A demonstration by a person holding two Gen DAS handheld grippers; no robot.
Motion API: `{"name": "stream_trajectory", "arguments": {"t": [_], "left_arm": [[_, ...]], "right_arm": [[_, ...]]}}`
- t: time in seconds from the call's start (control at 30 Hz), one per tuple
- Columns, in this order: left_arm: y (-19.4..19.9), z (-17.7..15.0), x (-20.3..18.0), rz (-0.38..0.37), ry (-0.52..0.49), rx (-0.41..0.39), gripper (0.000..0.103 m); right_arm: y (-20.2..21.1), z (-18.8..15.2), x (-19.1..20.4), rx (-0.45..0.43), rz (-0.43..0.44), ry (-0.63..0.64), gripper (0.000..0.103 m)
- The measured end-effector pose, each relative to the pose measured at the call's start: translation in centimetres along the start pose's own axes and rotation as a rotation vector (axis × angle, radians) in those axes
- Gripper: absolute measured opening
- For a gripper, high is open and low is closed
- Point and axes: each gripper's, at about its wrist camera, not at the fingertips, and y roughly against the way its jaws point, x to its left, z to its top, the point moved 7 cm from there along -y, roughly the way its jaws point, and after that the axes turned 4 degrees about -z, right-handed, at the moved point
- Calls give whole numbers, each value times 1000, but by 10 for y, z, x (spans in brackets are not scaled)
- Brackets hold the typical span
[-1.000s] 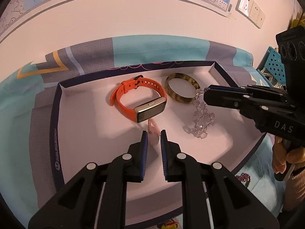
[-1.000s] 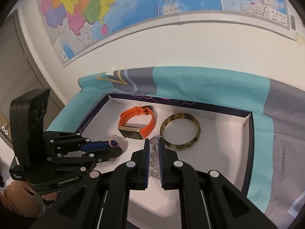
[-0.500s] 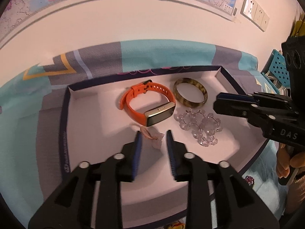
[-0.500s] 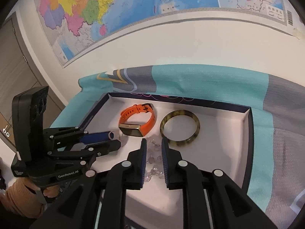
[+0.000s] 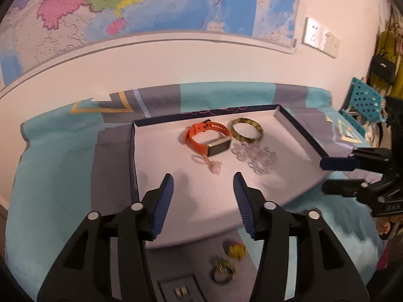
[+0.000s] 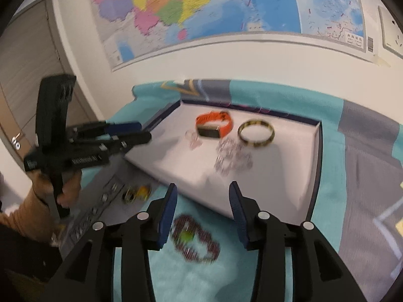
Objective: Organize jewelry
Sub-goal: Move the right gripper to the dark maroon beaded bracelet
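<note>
Orange rubber watch band [image 5: 201, 136], mottled yellow-brown bangle [image 5: 247, 128], clear crystal bead bracelet [image 5: 254, 156], beyond blue-padded fingers [image 5: 162, 201]; teal-and-grey patterned cloth [image 5: 55, 176] beneath.

Home, looks like a bedroom: big wall map [image 5: 151, 2] over a cloth-covered surface [image 5: 58, 176], wood door [image 6: 27, 75] with handle, wall sockets [image 5: 321, 37], bags [image 5: 382, 68] hanging at the right, blue plastic basket [image 5: 365, 103].

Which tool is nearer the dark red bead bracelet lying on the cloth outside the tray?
Right. The right tool hangs open directly above the bead bracelet, just in front of the tray. The left tool is open too, off at the tray's left edge, farther away.
</note>
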Motion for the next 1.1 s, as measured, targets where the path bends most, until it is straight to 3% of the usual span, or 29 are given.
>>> {"name": "stream_trajectory", "arguments": {"t": [0.23, 0.5, 0.63, 0.8, 1.1], "left_arm": [[19, -33, -6, -6, -4, 15, 54], [20, -66, -5, -28, 42, 58, 56], [18, -74, -9, -36, 42, 74, 58], [17, -78, -10, -46, 56, 77, 60], [21, -80, -12, -59, 51, 72, 60]], "right_arm": [[-7, -38, 19, 75, -19, 63, 40], [-22, -57, 37, 125, -68, 147, 38], [-28, -62, 41, 139, -99, 188, 29], [-27, -63, 45, 150, -86, 206, 2], [-7, -36, 38, 70, -27, 117, 1]]}}
